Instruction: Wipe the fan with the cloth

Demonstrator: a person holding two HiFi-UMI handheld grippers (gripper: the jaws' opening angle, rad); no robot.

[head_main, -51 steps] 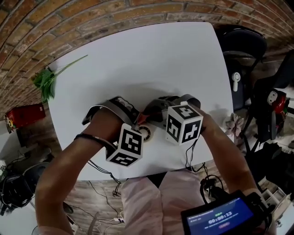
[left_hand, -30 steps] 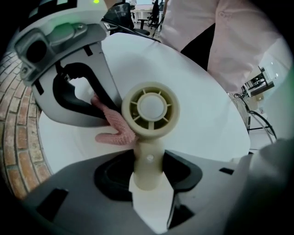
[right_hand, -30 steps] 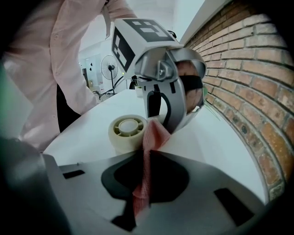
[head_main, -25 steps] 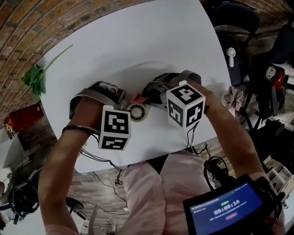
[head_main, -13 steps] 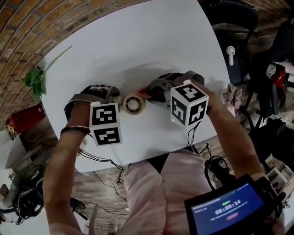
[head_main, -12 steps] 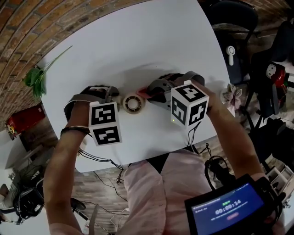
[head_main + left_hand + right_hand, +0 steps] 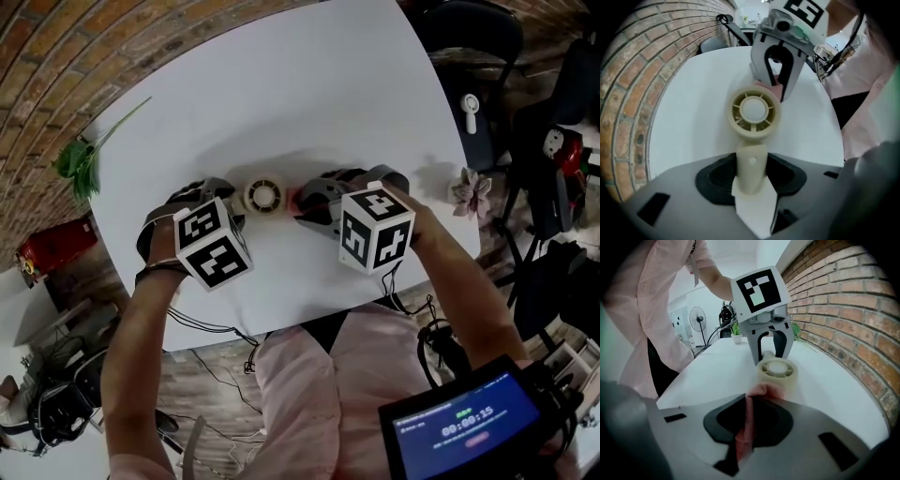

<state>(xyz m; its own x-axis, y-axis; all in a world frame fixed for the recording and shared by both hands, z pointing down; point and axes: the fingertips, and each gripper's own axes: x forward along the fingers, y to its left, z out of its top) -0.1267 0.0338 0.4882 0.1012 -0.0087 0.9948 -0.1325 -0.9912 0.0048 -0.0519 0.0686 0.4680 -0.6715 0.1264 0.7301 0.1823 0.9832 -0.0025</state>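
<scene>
A small cream fan lies over the white table with its round grille facing up. My left gripper is shut on the fan's handle, and the fan head sticks out past the jaws. My right gripper comes in from the right, shut on a pink cloth. The cloth's bunched end touches the rim of the fan head. In the left gripper view the right gripper stands just behind the fan, with the cloth between its fingers.
A green plant sprig lies at the table's left edge beside the brick wall. A dark chair with a white hand fan stands at the right. A pinkish flower-like thing sits at the table's right corner. A screen device hangs near my lap.
My left gripper has rolled, so its marker cube now sits tilted. The fan head has shifted a little away from me. The right gripper and cloth stay against the fan.
</scene>
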